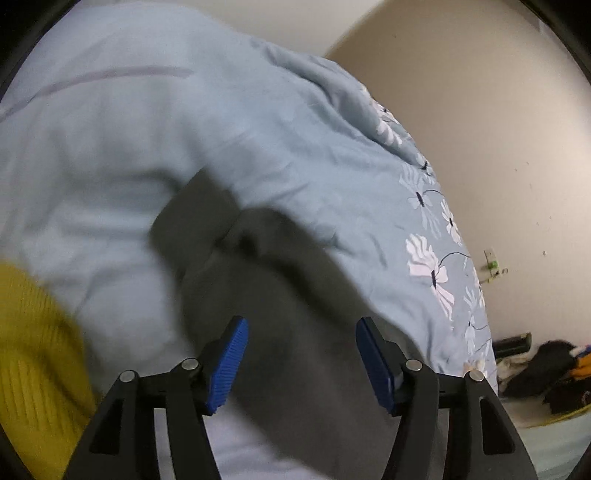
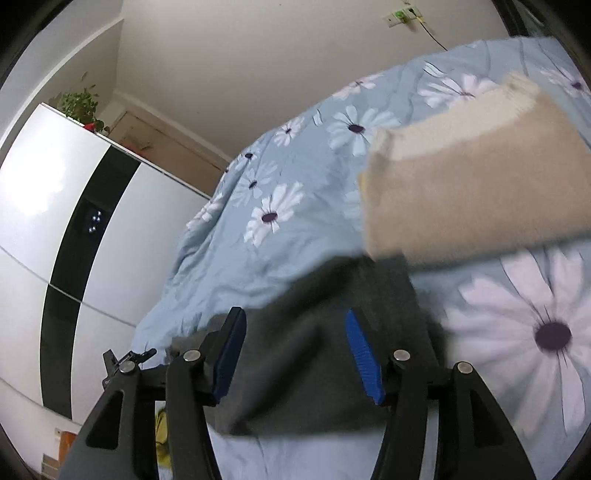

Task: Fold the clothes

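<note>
A: Where's the grey garment [image 1: 280,332]?

B: On the bed [image 1: 110,155], spread over the floral duvet [image 2: 258,229] — a tan piece [image 2: 480,184] lies just past it, a yellow one [image 1: 33,362] to its left.

A: And the fingers?

B: Both grippers — left [image 1: 301,363] and right [image 2: 299,356] — hang over the garment with fingers apart, gripping nothing. Likely lined up that way to pinch two spots for a fold.

Floral blue duvet [image 2: 295,236], white-and-black wardrobe [image 2: 74,236] (potted plant [image 2: 79,103] on top), wall socket [image 2: 400,15].
</note>
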### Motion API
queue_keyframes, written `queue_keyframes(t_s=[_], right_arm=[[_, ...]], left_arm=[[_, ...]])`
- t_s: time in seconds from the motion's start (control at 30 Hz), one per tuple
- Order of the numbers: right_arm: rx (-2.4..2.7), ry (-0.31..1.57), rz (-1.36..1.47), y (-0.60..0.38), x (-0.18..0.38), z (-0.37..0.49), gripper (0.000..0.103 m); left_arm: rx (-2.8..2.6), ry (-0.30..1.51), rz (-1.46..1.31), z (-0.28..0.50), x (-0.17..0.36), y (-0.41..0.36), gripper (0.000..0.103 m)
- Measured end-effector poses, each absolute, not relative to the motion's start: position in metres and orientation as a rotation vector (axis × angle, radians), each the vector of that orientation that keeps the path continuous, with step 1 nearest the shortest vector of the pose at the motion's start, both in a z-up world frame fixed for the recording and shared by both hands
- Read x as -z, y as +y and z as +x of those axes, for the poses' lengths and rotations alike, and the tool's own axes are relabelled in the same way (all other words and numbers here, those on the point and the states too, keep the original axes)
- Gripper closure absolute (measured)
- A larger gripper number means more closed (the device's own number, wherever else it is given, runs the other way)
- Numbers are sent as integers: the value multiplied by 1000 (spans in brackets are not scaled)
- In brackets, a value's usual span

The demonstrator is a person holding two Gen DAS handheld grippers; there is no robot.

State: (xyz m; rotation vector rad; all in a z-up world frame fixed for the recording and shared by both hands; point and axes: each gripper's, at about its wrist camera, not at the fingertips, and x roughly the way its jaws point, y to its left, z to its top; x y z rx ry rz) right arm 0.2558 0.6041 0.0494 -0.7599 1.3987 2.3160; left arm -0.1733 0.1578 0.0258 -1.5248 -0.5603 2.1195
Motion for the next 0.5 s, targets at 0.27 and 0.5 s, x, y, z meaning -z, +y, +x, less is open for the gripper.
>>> queue_keyframes(t_s=[0.27, 0.5], right_arm=[[-2096, 1817, -696, 578, 46, 302, 25], [-2074, 1841, -527, 601, 66, 277, 17]], left_arm=[[-1982, -717, -1631, -95, 24, 148, 38], [-2031, -709, -1560, -84, -2, 143, 37]])
